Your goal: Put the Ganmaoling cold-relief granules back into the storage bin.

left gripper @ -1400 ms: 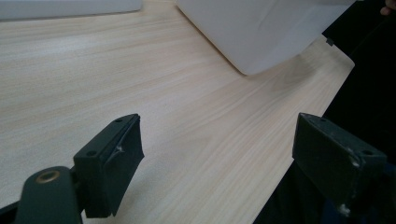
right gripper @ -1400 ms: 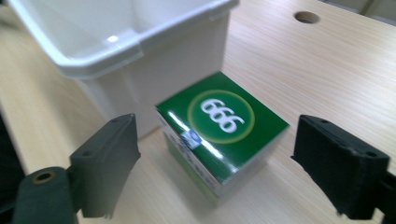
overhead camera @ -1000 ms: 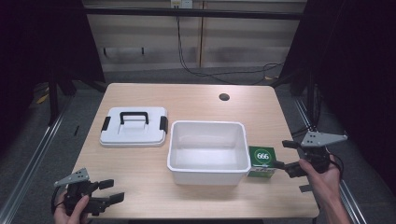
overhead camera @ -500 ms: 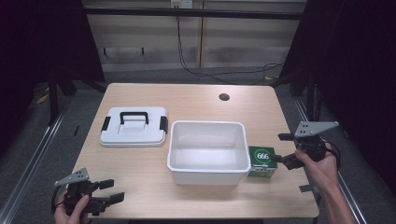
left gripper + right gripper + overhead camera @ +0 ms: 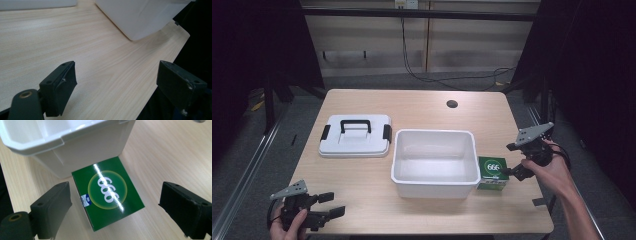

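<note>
Right gripper (image 5: pixel 515 159): fingers (image 5: pixel 51 208) spread wide, gripping nothing, poised above one green box (image 5: pixel 107 192), one finger on each side, no contact. Box marked "666", lying flat on counter (image 5: pixel 422 107), touching right wall of one white bin (image 5: pixel 435 162).

Left gripper (image 5: pixel 328 211): fingers (image 5: pixel 58 86) spread apart, empty, low over bare counter at near left corner, well apart from bin.

One white lid (image 5: pixel 355 135) with black handle, flat on counter, just left of bin. One dark round hole (image 5: pixel 452 104) near far edge.
</note>
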`<state>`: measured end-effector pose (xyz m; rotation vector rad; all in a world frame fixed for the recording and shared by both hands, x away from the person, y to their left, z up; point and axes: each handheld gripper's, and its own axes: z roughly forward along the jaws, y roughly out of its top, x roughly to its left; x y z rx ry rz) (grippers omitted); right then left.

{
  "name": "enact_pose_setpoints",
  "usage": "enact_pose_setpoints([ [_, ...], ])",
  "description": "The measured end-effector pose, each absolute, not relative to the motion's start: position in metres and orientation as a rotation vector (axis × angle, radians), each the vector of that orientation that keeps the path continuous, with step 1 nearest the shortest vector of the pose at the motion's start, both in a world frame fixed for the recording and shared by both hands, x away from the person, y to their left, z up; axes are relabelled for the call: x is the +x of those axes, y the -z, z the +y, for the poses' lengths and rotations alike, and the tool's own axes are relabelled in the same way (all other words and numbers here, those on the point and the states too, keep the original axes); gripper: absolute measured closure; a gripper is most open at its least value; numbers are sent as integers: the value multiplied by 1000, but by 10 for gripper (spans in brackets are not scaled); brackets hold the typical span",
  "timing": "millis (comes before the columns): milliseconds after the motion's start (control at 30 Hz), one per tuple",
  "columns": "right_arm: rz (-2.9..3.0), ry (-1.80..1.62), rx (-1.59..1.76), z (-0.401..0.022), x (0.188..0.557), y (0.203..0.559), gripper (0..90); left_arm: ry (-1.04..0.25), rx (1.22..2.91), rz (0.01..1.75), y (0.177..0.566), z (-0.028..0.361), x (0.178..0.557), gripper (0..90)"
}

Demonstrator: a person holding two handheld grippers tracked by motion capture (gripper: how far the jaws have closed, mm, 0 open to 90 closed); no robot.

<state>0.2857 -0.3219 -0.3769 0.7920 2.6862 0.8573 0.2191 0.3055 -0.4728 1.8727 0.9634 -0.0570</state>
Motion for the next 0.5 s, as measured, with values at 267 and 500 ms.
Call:
enact_pose_setpoints([
  [267,2832,-741,671,-311,300,385,93,59,1869,962,473,306,219,160],
  [500,2912,-652,550,-298,308,386,93,60,1868,963,473,306,219,161],
])
